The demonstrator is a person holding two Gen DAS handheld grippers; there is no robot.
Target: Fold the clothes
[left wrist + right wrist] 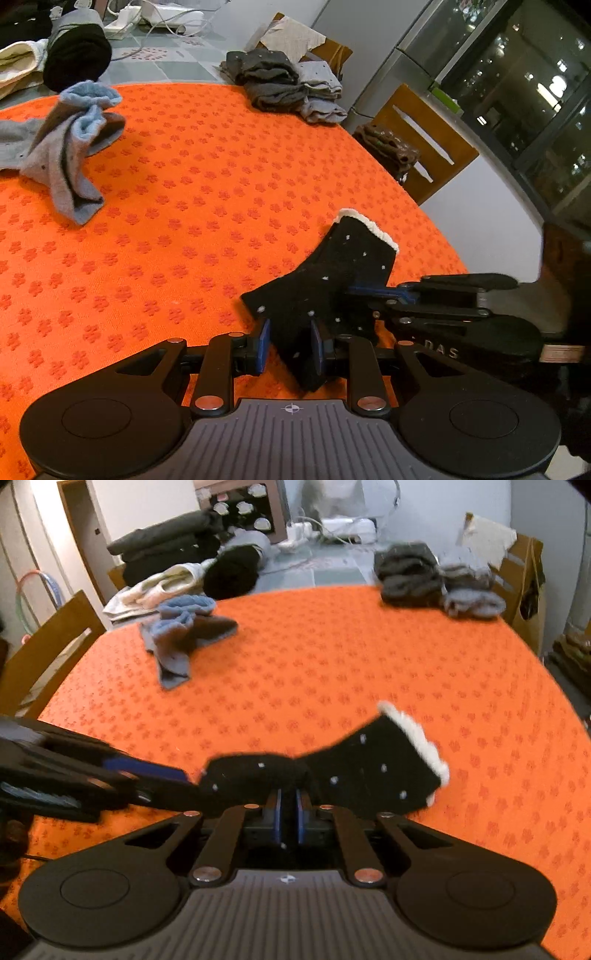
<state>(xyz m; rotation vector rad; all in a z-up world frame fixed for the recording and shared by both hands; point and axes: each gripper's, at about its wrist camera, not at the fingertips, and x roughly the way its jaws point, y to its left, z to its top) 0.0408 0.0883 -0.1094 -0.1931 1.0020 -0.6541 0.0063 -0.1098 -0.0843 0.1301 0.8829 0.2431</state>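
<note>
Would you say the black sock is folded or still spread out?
Spread out: the black sock lies open, cuff away from toe, not doubled over.

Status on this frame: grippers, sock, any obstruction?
Left gripper open around black dotted sock. Right gripper shut on it. Grey-blue sock and folded pile lie well apart.

Left gripper (289,345), right gripper (288,821): black linkages, blue pads, silver pivot screws, ribbed grey base.

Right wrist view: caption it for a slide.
Right gripper pinches black sock over orange cloth; left gripper alongside.
</note>
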